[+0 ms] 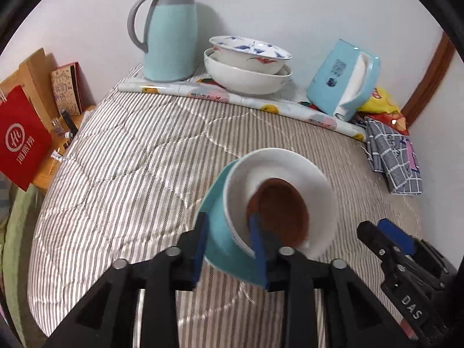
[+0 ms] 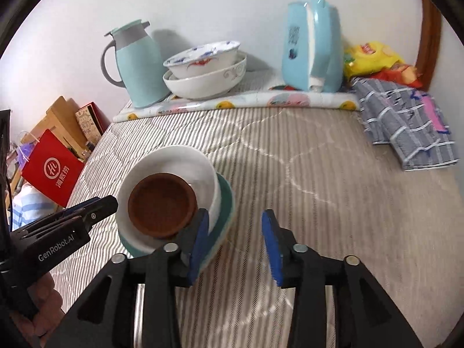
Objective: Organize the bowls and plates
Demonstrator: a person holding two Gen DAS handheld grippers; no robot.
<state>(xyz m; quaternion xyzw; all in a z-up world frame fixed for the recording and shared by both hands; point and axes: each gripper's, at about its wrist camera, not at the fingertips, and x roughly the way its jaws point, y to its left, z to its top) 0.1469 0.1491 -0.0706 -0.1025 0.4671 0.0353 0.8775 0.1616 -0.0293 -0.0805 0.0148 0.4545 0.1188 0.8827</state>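
Observation:
A nested stack of a teal bowl (image 1: 223,235), a white bowl (image 1: 290,174) and a brown dish (image 1: 278,214) is tilted above the striped bedding. My left gripper (image 1: 229,249) is shut on the stack's near rim. In the right wrist view the stack (image 2: 162,203) sits left of centre, with the left gripper (image 2: 87,217) at its left edge. My right gripper (image 2: 236,243) is open and empty just right of the stack. At the back, a blue-patterned bowl (image 1: 249,52) rests in a large white bowl (image 1: 246,78).
A teal thermos jug (image 1: 169,29) and a blue tissue pack (image 1: 342,78) stand on a fruit-print mat (image 1: 232,98) by the wall. A checked cloth (image 1: 394,156) and snack bags (image 2: 374,58) lie at the right. A red bag (image 1: 20,142) sits left, off the bed.

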